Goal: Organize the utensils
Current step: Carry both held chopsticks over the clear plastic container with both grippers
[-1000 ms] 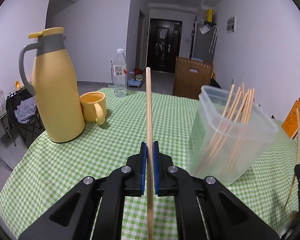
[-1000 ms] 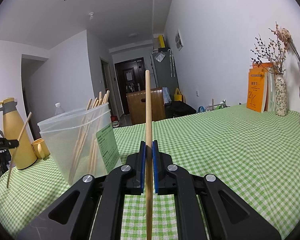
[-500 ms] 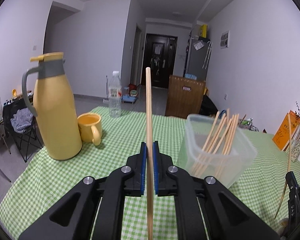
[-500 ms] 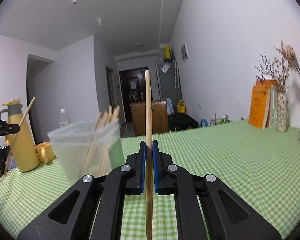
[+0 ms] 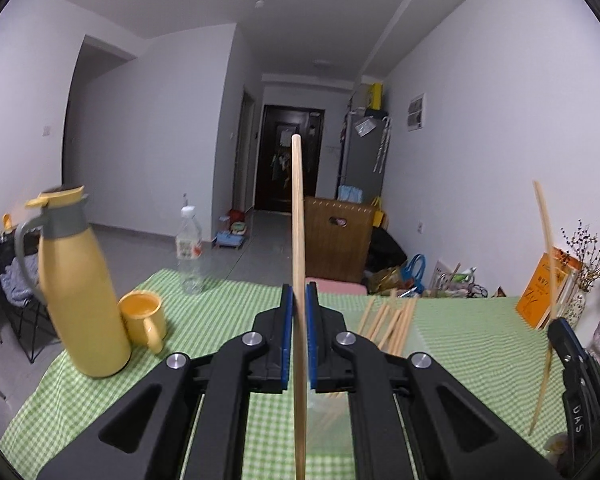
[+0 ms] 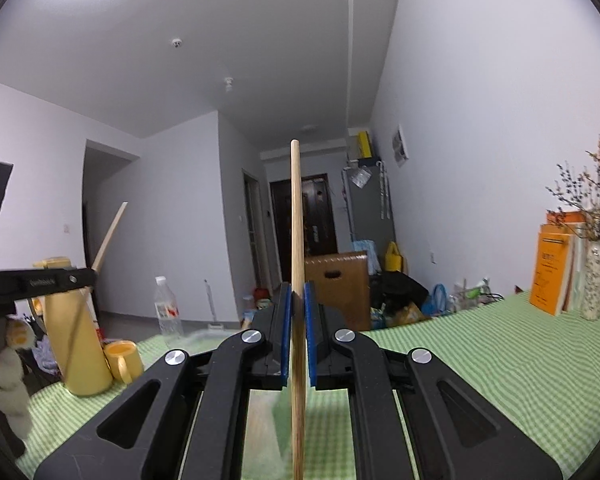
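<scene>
Your left gripper (image 5: pixel 298 322) is clamped on one wooden chopstick (image 5: pixel 298 240), which stands upright between the blue pads (image 5: pixel 286 336) above the green checked tablecloth (image 5: pixel 460 332). Your right gripper (image 6: pixel 297 320) is likewise clamped on a second chopstick (image 6: pixel 296 248), also held upright. In the left wrist view, the remaining chopsticks (image 5: pixel 392 322) stand bunched just right of the left gripper, with the yellow thermos (image 5: pixel 79 292) and yellow mug (image 5: pixel 141 318) touching each other at left.
</scene>
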The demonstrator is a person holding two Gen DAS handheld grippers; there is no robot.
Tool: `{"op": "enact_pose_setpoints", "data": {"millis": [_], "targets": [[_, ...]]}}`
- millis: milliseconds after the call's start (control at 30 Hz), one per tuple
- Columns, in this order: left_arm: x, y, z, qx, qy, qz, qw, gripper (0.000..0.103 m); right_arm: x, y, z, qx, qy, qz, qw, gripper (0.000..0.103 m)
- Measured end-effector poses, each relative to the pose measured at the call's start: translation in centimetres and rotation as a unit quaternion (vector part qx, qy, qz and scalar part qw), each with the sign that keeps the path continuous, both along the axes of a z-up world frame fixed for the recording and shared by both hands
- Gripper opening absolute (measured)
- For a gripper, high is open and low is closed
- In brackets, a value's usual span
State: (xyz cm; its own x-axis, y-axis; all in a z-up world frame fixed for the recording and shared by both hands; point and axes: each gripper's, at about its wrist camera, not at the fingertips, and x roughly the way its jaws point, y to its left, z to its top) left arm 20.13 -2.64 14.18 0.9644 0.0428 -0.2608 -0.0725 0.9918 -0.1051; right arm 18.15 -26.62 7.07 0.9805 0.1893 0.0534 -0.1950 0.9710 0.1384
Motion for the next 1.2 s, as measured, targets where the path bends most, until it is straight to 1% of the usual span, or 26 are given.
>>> {"op": "enact_pose_setpoints", "data": {"millis": [133,300,400,500,700,900,1033,1200], "targets": [[1.4,-1.5,1.2,0.003,-0.006,-0.008,0.9999,0.004,2.1,0.0,1.8,0.014,0.000,0.017,1.000,0.007],[3.9,-3.2,2.2,0.010,-0.010,-0.012,0.9998,0.004,5.1,0.0,3.2,0.028,0.008,0.035,0.999,0.007],[5.4,-4.0,2.4,0.011,-0.014,-0.017,0.9997,0.004,7.3,0.4,3.9,0.044,0.018,0.055,0.997,0.007],[6.8,-4.3,1.9,0.005,-0.015,-0.027,0.9995,0.004,9.1,0.8,4.0,0.059,0.030,0.072,0.995,0.007],[10.2,-3.6,-0.9,-0.018,-0.011,-0.050,0.9985,0.004,13.3,2.4,2.7,0.088,0.070,0.113,0.987,0.007],[12.3,-2.2,-3.9,-0.031,0.006,-0.062,0.9976,0.004,15.5,3.2,1.2,0.103,0.102,0.139,0.980,0.007],[12.4,-1.5,-5.4,-0.034,0.014,-0.069,0.9970,0.004,15.8,3.9,0.2,0.096,0.116,0.141,0.979,0.007],[12.6,-1.3,-6.7,-0.030,0.020,-0.073,0.9967,0.004,15.9,5.0,-0.7,0.070,0.115,0.132,0.982,0.007]]}}
